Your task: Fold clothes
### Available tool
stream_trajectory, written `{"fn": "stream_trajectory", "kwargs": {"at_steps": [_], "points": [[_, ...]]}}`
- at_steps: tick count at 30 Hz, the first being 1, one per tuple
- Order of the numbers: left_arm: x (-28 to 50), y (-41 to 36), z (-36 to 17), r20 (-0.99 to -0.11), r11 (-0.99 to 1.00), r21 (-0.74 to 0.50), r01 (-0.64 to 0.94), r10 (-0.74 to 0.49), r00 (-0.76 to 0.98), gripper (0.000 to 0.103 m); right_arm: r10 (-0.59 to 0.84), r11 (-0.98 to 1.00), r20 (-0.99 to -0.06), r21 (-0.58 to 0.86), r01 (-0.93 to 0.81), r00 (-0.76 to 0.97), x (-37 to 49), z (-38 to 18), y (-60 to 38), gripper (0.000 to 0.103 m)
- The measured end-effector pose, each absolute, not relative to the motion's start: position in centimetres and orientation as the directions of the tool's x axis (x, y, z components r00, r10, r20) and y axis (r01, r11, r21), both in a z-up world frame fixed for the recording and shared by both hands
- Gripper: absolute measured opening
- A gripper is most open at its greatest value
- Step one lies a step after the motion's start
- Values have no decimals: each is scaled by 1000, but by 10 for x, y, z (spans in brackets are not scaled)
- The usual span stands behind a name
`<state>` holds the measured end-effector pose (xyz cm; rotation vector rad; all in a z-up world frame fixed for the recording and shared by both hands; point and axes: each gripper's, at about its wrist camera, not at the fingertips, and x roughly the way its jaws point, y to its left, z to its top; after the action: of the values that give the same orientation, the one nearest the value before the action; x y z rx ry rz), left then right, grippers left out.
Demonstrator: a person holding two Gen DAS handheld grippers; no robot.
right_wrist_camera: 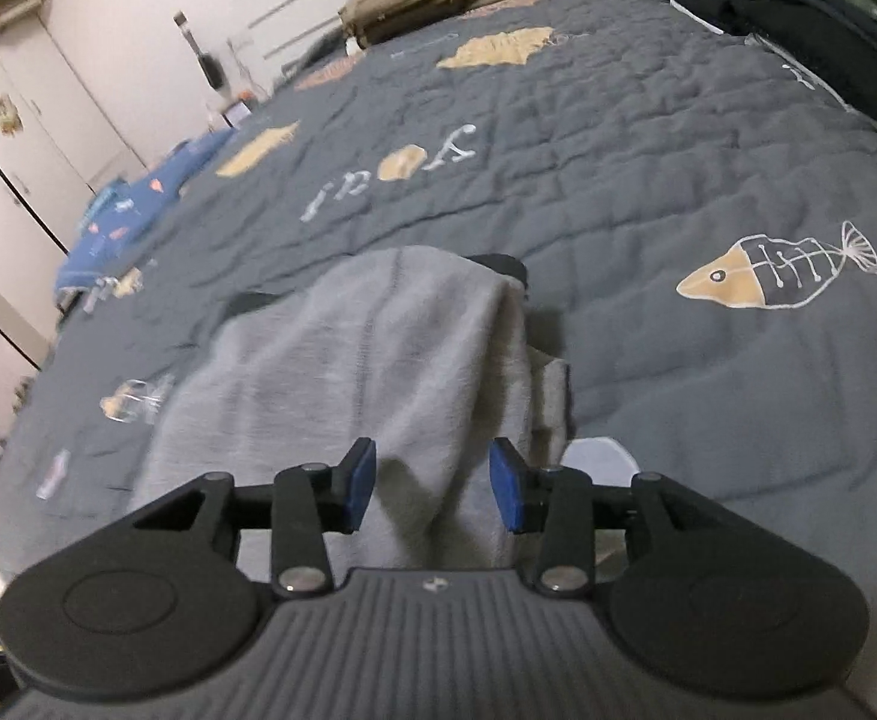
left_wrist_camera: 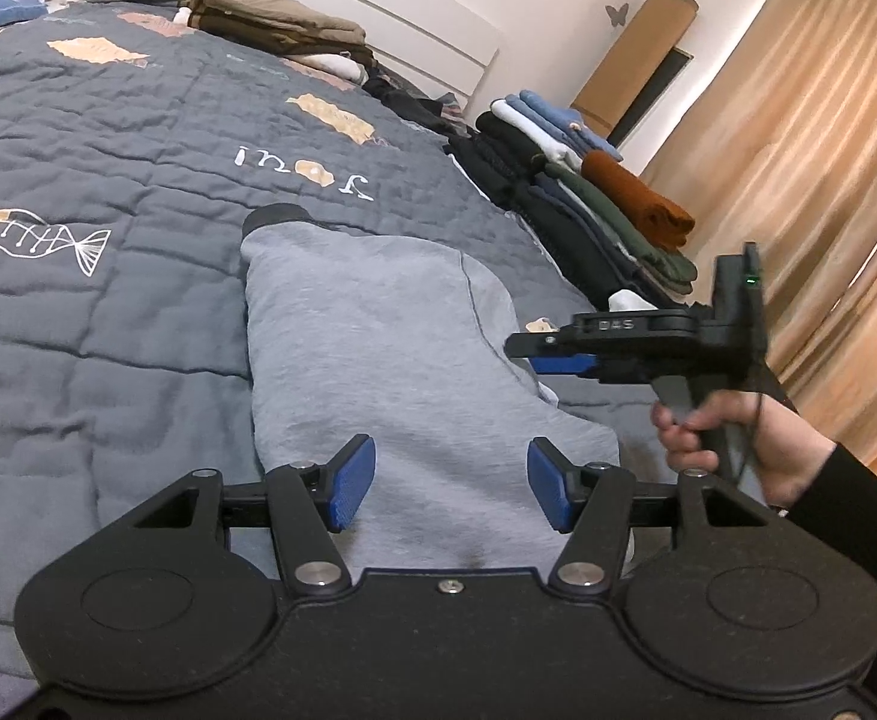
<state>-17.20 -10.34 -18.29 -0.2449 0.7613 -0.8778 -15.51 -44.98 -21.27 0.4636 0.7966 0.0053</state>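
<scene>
- Grey quilted bedding printed with fish and lettering was seen covering the bed, with peach curtains at the far side.
- A grey garment with dark cuffs was laid lengthwise near the bed's near edge, partly folded.
- A stack of folded clothes was set along the bed's right edge, and a khaki pile by the headboard.
- The left tool was held over the garment, its blue pads apart and nothing gripped.
- The right tool, gripped by a hand, was likewise seen with its pads apart above the grey cloth.
</scene>
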Motion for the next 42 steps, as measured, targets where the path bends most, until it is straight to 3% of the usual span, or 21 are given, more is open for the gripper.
{"fn": "stream_trajectory", "kwargs": {"at_steps": [9, 10, 11, 12, 13, 18, 21, 25, 27, 29, 33, 39, 42], "points": [[-171, -106, -184, -503, 626, -477, 617, -770, 392, 56, 205, 852, -626, 492, 177, 753, -146, -216, -455, 38], [-172, -106, -184, -503, 626, -477, 618, -770, 392, 56, 206, 848, -617, 499, 176, 759, -146, -215, -454, 31], [-172, -106, -184, -503, 626, -476, 618, -770, 392, 56, 206, 845, -609, 506, 175, 766, -146, -213, -454, 14], [-172, -106, -184, -504, 626, -476, 618, -770, 392, 56, 207, 841, -601, 513, 174, 772, -146, -212, -454, 5], [-172, -106, -184, -504, 626, -475, 619, -770, 391, 56, 198, 838, -596, 514, 180, 778, -146, -211, -455, 4], [-173, -107, -184, -505, 627, -466, 624, -768, 394, 56, 145, 855, -518, 494, 156, 843, -149, -202, -460, 3], [-175, -106, -183, -502, 625, -467, 625, -770, 394, 56, 99, 917, -467, 385, 101, 879, -152, -192, -450, 3], [-175, -106, -183, -505, 626, -463, 627, -768, 394, 56, 62, 960, -559, 259, 103, 827, -140, -207, -439, 6], [-175, -105, -182, -504, 627, -461, 628, -767, 396, 56, 80, 946, -614, 296, 135, 785, -137, -213, -443, 8], [-175, -105, -182, -503, 628, -461, 627, -767, 399, 56, 120, 917, -608, 371, 147, 785, -143, -206, -451, 9], [-173, -106, -182, -503, 628, -466, 623, -767, 398, 56, 185, 848, -540, 510, 145, 821, -168, -185, -464, 10], [-171, -107, -185, -509, 628, -473, 618, -767, 390, 57, 494, 633, -387, 774, -17, 778, -190, -193, -448, 15], [-169, -106, -186, -509, 631, -483, 607, -766, 392, 57, 512, 653, -467, 757, 27, 721, -190, -211, -434, 17]]}}
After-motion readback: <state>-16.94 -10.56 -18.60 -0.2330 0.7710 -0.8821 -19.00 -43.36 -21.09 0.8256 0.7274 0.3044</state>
